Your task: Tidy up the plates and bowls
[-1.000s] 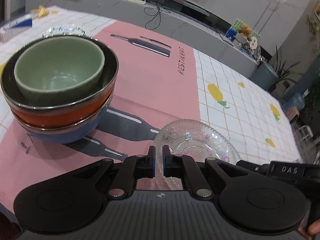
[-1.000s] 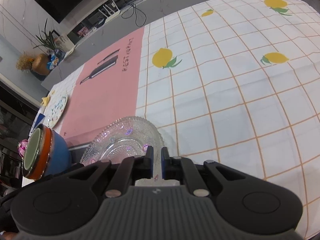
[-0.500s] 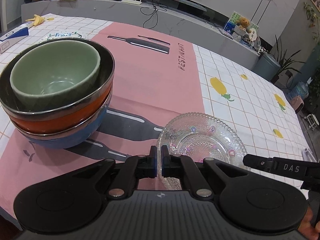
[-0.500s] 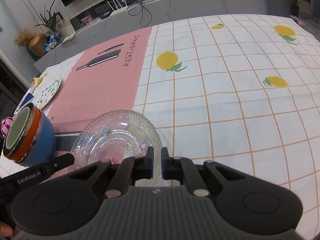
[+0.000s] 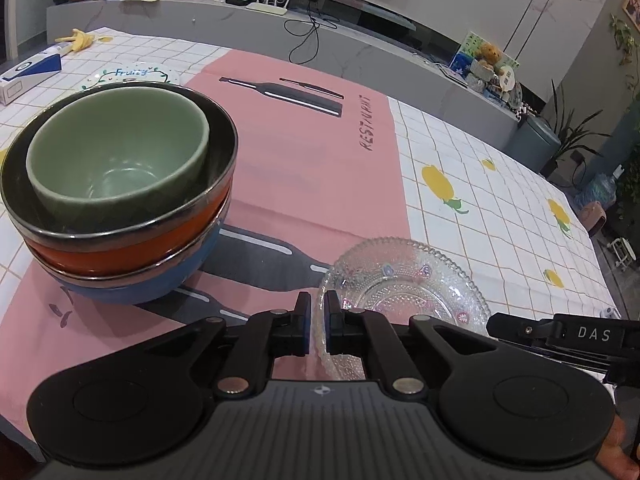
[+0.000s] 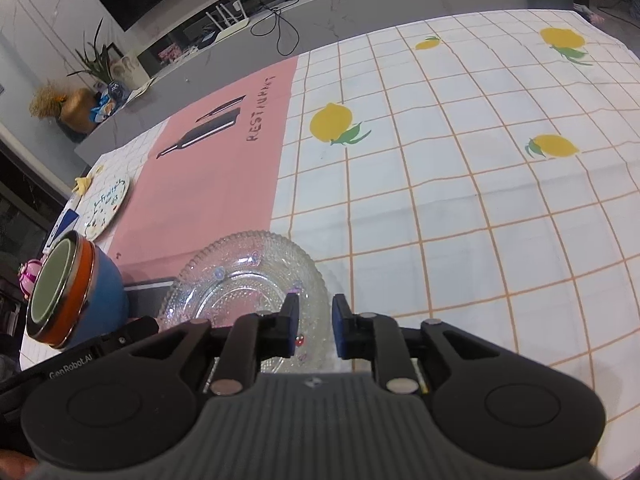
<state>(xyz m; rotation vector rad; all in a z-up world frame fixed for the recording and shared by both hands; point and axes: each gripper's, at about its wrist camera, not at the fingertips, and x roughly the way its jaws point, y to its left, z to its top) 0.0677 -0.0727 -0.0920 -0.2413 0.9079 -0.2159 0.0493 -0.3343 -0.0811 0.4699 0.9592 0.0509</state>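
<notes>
Gripping the near rim of the glass plate (image 5: 404,288), the left hand-held gripper (image 5: 317,328) has its jaws pinched all but together with the thin scalloped edge between the pads, while the right hand-held gripper (image 6: 314,328) is at this moment opening, its jaws parted on either side of the same plate's rim (image 6: 248,276) with the pads clear of the glass. The plate lies flat on the table (image 6: 440,200), straddling the border where the pink runner (image 5: 304,152) meets the lemon-checked cloth, directly ahead of and below both grippers; it is round, so it has no long axis to line up with. What the coming move turns on, as I judge it, is that the stack of bowls (image 5: 116,200), green inside orange inside blue, stands near the plate's left, on the left gripper's side, and the printed plate (image 5: 132,76) lies well beyond the stack at the far left of the table. The left hand is therefore the nearer one to carry the glass plate towards either, and it is the only one holding it.
</notes>
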